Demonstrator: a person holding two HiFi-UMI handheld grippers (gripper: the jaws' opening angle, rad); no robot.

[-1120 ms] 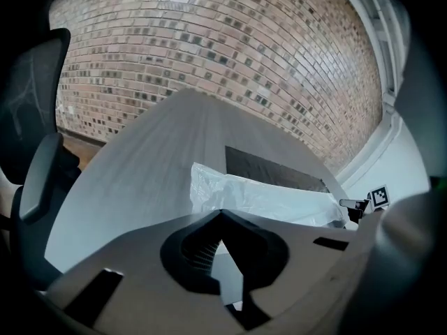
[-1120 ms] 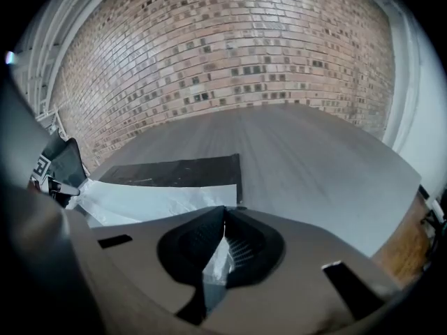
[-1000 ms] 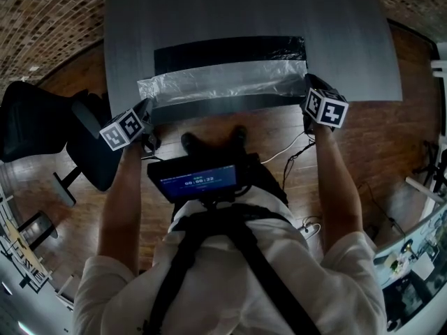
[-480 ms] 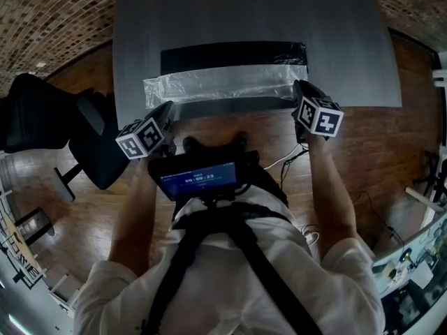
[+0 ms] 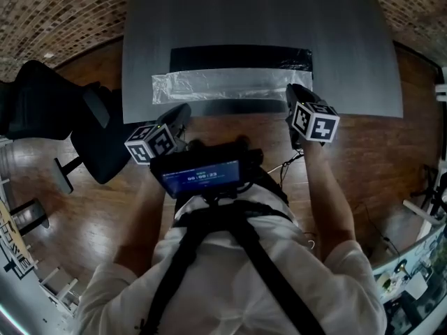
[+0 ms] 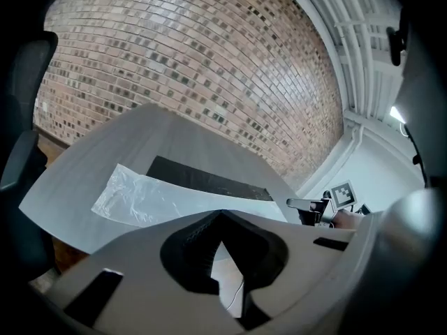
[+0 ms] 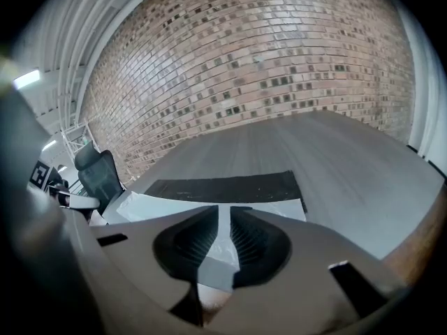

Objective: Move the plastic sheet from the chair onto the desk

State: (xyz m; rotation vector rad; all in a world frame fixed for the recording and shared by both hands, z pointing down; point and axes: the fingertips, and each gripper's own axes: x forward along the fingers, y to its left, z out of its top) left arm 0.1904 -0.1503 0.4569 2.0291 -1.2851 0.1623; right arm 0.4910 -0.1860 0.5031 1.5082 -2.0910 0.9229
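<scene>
The clear plastic sheet (image 5: 230, 86) lies flat across the grey desk (image 5: 258, 12), its far edge over a black strip (image 5: 241, 57). It also shows in the left gripper view, sheet (image 6: 150, 197), and the right gripper view, sheet (image 7: 174, 208). My left gripper (image 5: 183, 110) hovers off the desk's near edge by the sheet's left end, shut with nothing in it (image 6: 222, 218). My right gripper (image 5: 292, 91) hangs at the near edge by the sheet's right end. Its jaws (image 7: 224, 215) have just been opening and stand a narrow slit apart, nothing between them.
A black office chair (image 5: 49, 110) stands on the wooden floor left of the desk. A small screen (image 5: 199, 176) hangs at the person's chest. Cables (image 5: 290, 160) lie on the floor under the right arm. A brick wall (image 7: 265, 54) rises behind the desk.
Both grippers have drawn back from the sheet's ends toward the person and lifted a little; the left one also shifted right. The sheet stays flat on the desk.
</scene>
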